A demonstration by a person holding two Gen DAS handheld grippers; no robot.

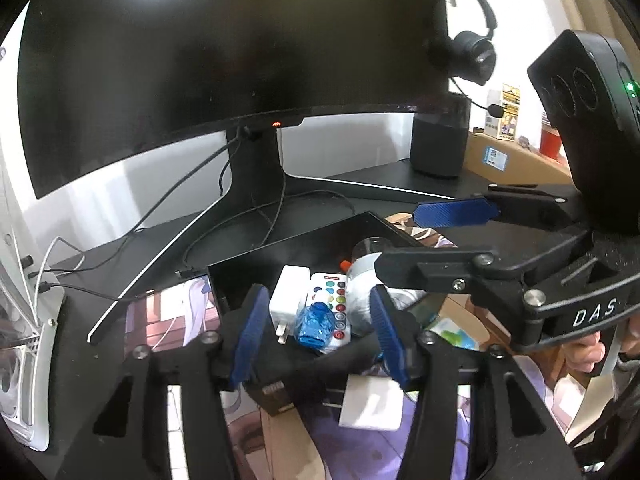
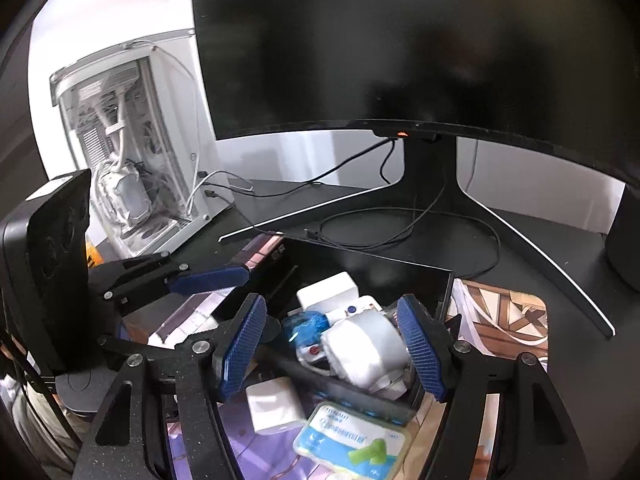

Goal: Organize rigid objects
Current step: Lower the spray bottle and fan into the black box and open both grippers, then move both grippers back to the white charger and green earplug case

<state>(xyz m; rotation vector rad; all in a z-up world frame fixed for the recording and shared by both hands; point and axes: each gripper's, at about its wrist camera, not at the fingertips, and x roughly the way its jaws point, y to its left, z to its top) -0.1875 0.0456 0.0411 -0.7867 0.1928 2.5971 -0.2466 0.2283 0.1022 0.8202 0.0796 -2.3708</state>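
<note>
black plastic walls frame the shallow tray (image 1: 256, 258) that sits on the printed desk mat (image 1: 176, 312) in front of the curved monitor (image 1: 224, 60), and it is where we find most of the small rigid things gathered. inside it lie a white charger (image 1: 289, 294) with its prongs toward us, a white remote (image 1: 329, 300) with coloured buttons, a small clear blue bottle (image 1: 314, 325) resting on top of the remote, and a silver-grey roll of tape (image 1: 360, 292) just beside them at the right.

our left gripper (image 1: 318, 330) hovers over the near edge of the tray with its blue pads spread apart; the blue bottle sits in the gap but neither pad touches it, so nothing is pinched. our right gripper (image 2: 332, 344) is also spread, its pads standing on either side of the grey tape roll (image 2: 366, 340) and the blue bottle (image 2: 304, 326), apart from both as far as we can tell.

outside the tray, near us on the mat, lie a second white charger (image 2: 274, 404), a dark strip with blue ports (image 2: 360, 398) and a flat packet with green print (image 2: 354, 440). a white computer case (image 2: 132, 152) stands at the left of the desk, a headset (image 1: 472, 52) hangs at the right of the monitor above a dark speaker (image 1: 440, 136), and loose cables (image 2: 400, 224) trail around the monitor's stand.
</note>
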